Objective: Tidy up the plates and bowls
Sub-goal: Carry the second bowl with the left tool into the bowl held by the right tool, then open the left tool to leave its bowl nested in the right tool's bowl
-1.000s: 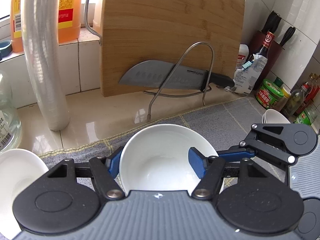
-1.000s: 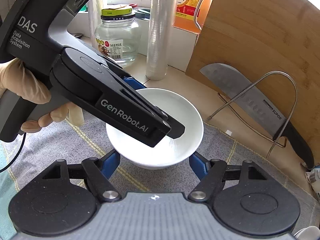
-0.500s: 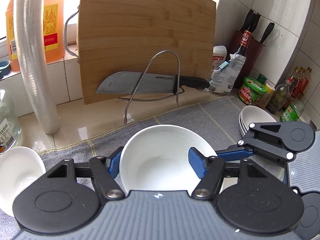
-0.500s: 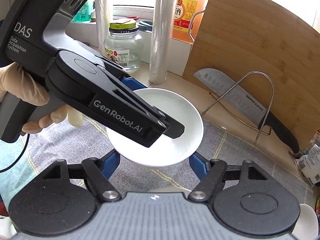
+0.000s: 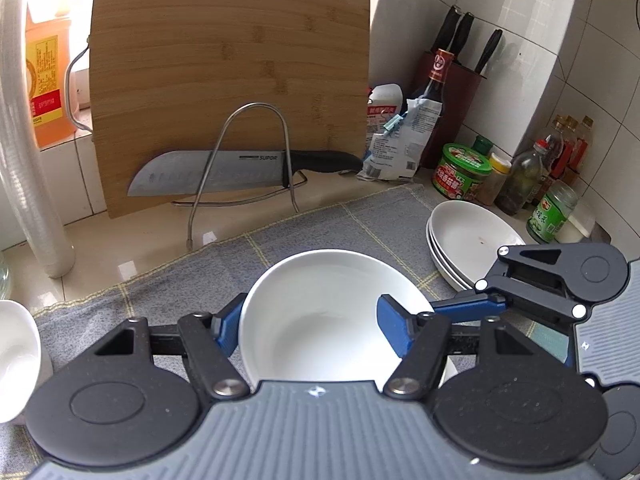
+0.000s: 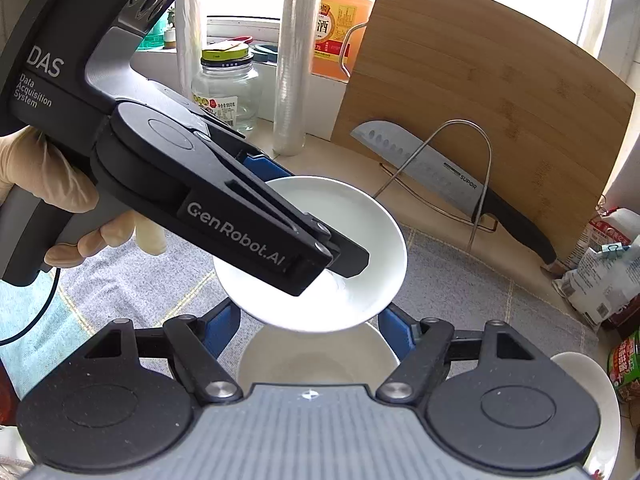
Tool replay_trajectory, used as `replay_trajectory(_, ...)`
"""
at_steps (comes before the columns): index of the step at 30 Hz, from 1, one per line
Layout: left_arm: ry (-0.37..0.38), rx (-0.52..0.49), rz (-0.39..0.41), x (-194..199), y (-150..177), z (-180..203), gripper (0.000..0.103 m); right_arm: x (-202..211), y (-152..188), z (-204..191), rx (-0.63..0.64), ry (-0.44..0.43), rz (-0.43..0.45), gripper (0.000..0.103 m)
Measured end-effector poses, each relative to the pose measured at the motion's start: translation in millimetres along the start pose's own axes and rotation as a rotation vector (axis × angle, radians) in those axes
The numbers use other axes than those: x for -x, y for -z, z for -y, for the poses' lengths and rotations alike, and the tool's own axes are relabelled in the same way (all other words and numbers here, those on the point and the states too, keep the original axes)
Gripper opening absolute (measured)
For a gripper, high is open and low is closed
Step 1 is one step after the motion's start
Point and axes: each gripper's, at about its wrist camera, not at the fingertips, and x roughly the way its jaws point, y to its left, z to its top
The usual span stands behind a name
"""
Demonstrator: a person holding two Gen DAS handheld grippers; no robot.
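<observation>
Bowls, count from both views: six.
- 1 held bowl, white, clamped in the left gripper. Blue pads tight on it, one outside the wall and one over the inside. It sits in the air in front of the cutting board, over the grey cloth.
- 1 second bowl lower down, further out from the cutting board, between the pads of the right gripper. Pads flank its rim; cannot tell if they press on it or just straddle it.
- 1 stack of three shallow white bowls, on the cloth well right of the cutting board.
- 1 single bowl at the left edge of the left wrist view, out in front of the board's left side.

Against the cutting board: 1 knife, blade flat on the board face, behind 1 wire rack. Right of the board: 1 knife block with three handles showing. Left of the board: 2 film rolls, 1 glass jar, 1 orange bottle.

One gloved hand on the left gripper's handle.
</observation>
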Motion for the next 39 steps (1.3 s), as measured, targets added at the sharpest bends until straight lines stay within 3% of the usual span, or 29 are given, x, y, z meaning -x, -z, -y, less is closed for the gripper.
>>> replay_trajectory(14,0.053,-0.048,-0.051,-15.8,8.8,28.4,0.067,17.1,25.8,6.6,-0.057,0.033,-0.036,0.08)
replay_trajectory(39,0.085,-0.077,-0.101,-31.7,28.4,41.2,0.067,9.4,41.5,11.0,-0.11,-0.001,-0.12,0.08)
